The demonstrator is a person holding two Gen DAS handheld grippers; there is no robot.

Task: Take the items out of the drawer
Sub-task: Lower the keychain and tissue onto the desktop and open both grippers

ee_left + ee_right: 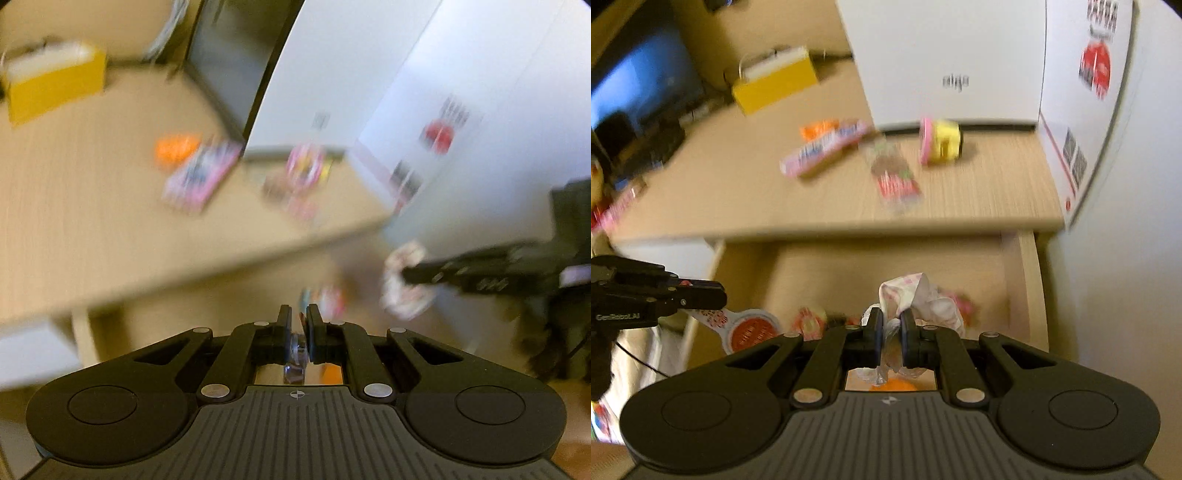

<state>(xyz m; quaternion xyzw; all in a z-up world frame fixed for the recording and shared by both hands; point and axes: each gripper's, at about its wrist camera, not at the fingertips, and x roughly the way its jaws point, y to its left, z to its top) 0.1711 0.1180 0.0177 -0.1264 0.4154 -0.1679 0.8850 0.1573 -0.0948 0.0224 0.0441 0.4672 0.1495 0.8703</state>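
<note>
The wooden drawer (1028,288) stands open under the desk edge. My right gripper (891,317) is shut on a crumpled white-and-pink plastic packet (912,291), held above the drawer. In the left wrist view that gripper (406,275) and its packet (404,288) show at the right. My left gripper (299,314) is shut on a thin, clear wrapper edge (296,349). From the right wrist view, the left gripper (720,295) grips a white packet with a round red label (750,332). Small pink and yellow snack packets (809,321) lie in the drawer.
The desk (979,192) bears a pink box (823,149), an orange packet (818,129), a clear packet with a red label (894,177), a yellow-and-pink roll (940,142), a yellow bag (775,79) and a large white box (949,62). A dark monitor (639,85) stands at the left.
</note>
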